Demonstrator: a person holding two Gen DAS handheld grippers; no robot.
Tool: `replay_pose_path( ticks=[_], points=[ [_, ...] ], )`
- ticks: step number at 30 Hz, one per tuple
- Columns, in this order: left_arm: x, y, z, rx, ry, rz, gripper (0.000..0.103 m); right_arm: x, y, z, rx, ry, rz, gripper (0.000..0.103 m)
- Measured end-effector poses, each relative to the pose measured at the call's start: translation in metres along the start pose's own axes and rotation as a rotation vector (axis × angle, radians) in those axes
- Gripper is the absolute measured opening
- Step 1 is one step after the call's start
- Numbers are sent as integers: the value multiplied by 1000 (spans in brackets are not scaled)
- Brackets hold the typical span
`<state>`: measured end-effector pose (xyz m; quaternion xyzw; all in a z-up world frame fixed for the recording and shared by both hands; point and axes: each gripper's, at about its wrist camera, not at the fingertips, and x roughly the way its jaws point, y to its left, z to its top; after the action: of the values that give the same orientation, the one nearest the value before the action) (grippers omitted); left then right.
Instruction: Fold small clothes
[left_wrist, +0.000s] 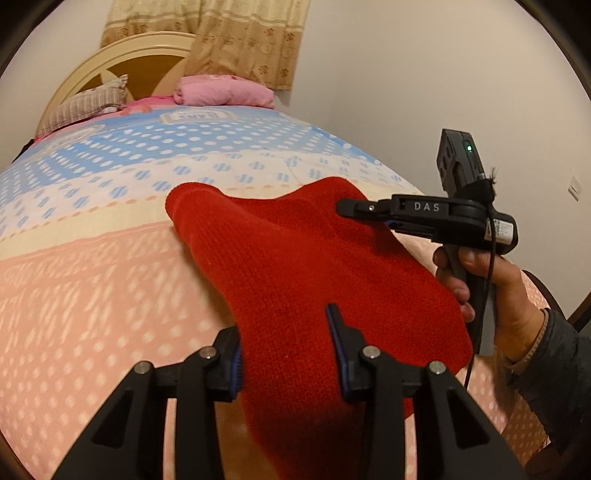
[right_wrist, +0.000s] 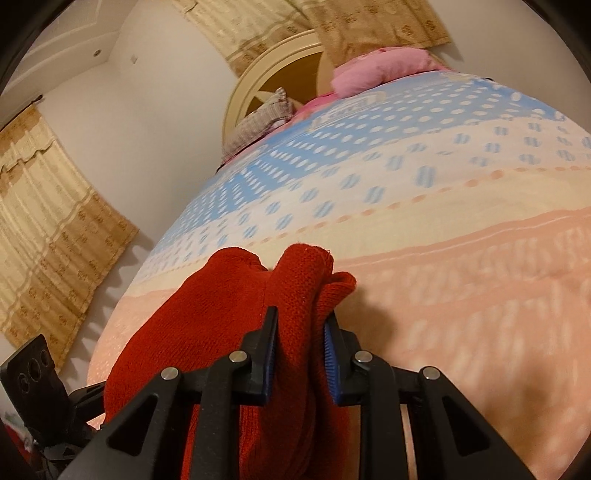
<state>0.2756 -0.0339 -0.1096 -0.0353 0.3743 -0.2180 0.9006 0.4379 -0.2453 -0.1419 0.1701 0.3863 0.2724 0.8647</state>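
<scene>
Red ribbed knitted garment (left_wrist: 295, 266) hangs above the pink dotted bedspread (left_wrist: 92, 295), its fabric pinched by both the left gripper (left_wrist: 284, 354) and the right gripper (right_wrist: 301, 332).

Both tools (left_wrist: 288, 354) (right_wrist: 301, 350) clamped, fabric-filled

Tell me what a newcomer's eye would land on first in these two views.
The red knitted garment dominates, lifted above the bed's dotted pink, cream and blue bedspread. Both tools grip it: the left gripper at the near bottom edge of its own view, the right gripper pinching a bunched fold. Far behind, a pink folded blanket lies by the cream headboard.
</scene>
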Motion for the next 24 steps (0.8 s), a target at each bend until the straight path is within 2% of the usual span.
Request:
replay_pose_path(
  ticks=[24],
  points=[
    [-102, 87, -66, -169, -102, 144, 38, 86, 139, -41, -92, 122, 226, 22]
  ],
)
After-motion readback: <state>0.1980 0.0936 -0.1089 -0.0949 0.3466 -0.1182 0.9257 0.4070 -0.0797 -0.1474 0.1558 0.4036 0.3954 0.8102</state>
